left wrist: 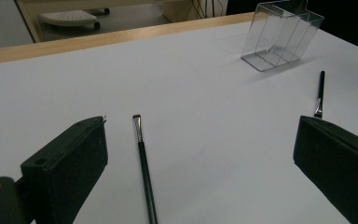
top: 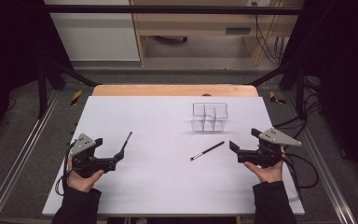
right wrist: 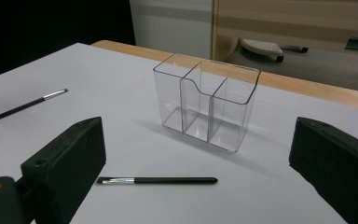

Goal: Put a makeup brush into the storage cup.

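Observation:
Two thin black makeup brushes lie on the white table sheet (top: 168, 186). One brush (top: 127, 140) (left wrist: 143, 163) lies just ahead of my left gripper (top: 109, 148) (left wrist: 200, 149), between its wide-open jaws but untouched. The other brush (top: 207, 150) (right wrist: 158, 180) (left wrist: 320, 93) rests mid-table, left of my right gripper (top: 244, 140) (right wrist: 196, 158), which is also open and holds nothing. A clear plastic organizer (top: 209, 116) (right wrist: 205, 100) (left wrist: 282, 39) with several compartments stands upright and empty beyond that brush. Both grippers hover low near the table's front, each held in a hand.
The sheet covers a wooden tabletop whose far edge (top: 175, 90) shows beyond it. Black frame bars (top: 51, 70) and cables (top: 303, 116) flank the table. Wooden furniture (top: 200, 28) stands on the floor behind.

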Tool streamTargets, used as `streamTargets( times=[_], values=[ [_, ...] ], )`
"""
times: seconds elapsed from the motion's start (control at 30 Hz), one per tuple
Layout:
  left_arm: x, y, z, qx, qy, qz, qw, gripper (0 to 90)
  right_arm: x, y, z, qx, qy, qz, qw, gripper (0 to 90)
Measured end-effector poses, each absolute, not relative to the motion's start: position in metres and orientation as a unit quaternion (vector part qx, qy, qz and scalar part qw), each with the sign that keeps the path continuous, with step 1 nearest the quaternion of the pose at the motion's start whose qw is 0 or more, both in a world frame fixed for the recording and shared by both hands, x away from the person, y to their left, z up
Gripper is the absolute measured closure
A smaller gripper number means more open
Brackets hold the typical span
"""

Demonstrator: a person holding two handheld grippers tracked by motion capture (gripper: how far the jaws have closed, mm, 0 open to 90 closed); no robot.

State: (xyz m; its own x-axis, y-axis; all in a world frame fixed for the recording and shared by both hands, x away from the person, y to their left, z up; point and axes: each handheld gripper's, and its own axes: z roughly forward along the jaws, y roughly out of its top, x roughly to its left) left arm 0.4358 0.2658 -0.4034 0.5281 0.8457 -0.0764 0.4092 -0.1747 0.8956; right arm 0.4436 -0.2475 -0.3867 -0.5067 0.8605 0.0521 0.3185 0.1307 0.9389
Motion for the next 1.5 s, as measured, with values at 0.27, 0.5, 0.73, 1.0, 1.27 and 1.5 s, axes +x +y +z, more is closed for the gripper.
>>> streamTargets(
  times=[0.27, 0.5, 0.73, 1.0, 1.27, 1.5],
  values=[
    [0.436, 0.264, -0.407, 0.732, 0.431, 0.227, 0.477, 2.6, 0.441, -0.246, -0.384, 0.413, 0.711, 0.5, 0.27, 3.3],
    [0.435, 0.262, -0.409, 0.736, 0.429, 0.227, 0.472, 2.7, 0.441, -0.241, -0.383, 0.406, 0.724, 0.489, 0.267, 3.2],
    [0.435, 0.261, -0.41, 0.739, 0.426, 0.226, 0.47, 2.8, 0.443, -0.232, -0.383, 0.398, 0.738, 0.48, 0.259, 3.2],
    [0.436, 0.26, -0.413, 0.742, 0.427, 0.226, 0.465, 3.7, 0.449, -0.22, -0.389, 0.392, 0.754, 0.467, 0.247, 3.2],
    [0.436, 0.257, -0.415, 0.747, 0.423, 0.229, 0.46, 3.6, 0.456, -0.209, -0.396, 0.387, 0.768, 0.452, 0.237, 3.2],
    [0.436, 0.256, -0.415, 0.748, 0.422, 0.231, 0.457, 3.6, 0.465, -0.199, -0.399, 0.381, 0.777, 0.444, 0.233, 3.5]
  ],
)
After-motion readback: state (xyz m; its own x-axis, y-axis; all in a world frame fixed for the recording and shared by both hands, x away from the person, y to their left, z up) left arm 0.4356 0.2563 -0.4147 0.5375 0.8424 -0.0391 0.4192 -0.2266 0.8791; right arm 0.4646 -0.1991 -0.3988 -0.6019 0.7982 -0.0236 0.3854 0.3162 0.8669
